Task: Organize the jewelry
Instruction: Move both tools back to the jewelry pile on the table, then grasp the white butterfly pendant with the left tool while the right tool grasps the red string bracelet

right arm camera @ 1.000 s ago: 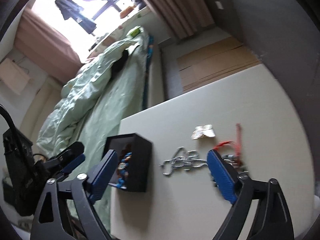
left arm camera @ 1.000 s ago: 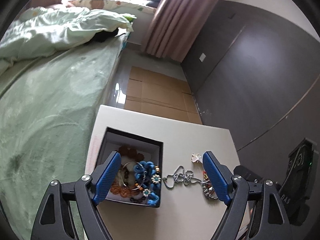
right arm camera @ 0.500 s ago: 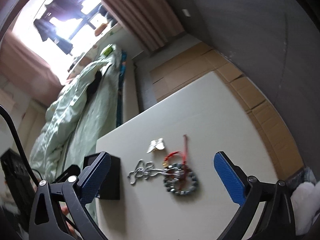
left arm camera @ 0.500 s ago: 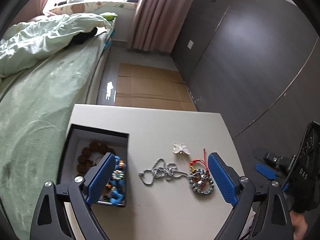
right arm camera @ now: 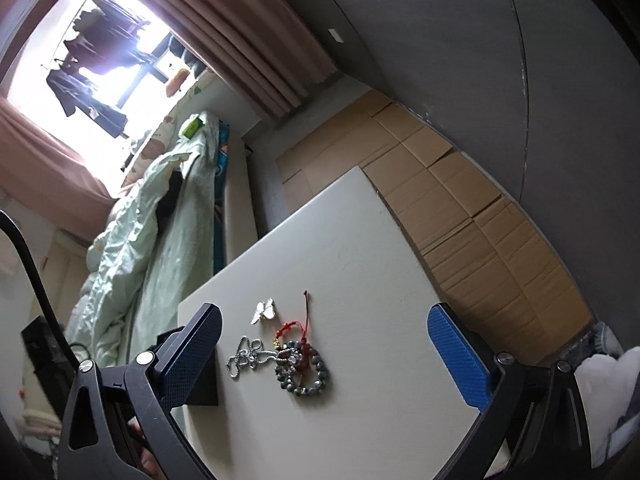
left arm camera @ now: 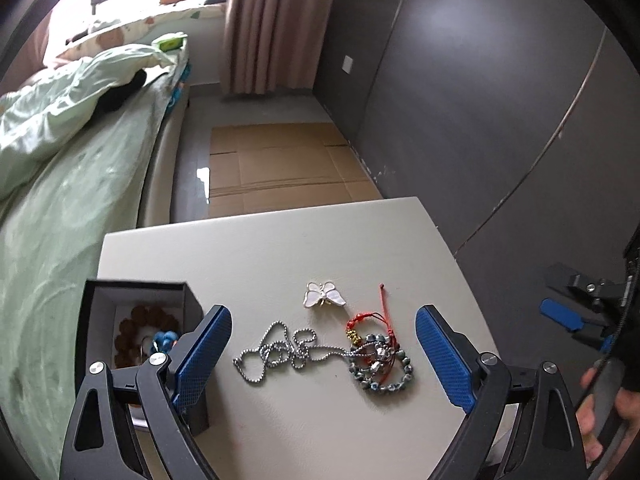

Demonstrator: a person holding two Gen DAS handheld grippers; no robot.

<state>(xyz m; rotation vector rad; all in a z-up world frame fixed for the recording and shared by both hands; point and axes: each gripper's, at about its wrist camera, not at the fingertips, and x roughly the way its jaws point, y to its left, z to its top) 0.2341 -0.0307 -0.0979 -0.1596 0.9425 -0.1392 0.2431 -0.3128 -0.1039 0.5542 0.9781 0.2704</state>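
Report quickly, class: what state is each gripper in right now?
Left gripper: open, holding nothing.
Right gripper: open, holding nothing.

On the table [left arm camera: 280,248], box [left arm camera: 136,292] left of chain [left arm camera: 280,350], bracelet [left arm camera: 380,368] right.

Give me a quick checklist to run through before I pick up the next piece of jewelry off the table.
1. Left tool open and empty: ok.
2. Right tool open and empty: ok.
3. Box open to receive pieces: ok.
4. Butterfly lying apart from the rest: ok.
5. Chain free of the bead bracelet: not ok, one end runs into it.
6. Red cord free of the bracelet: not ok, it lies across it.
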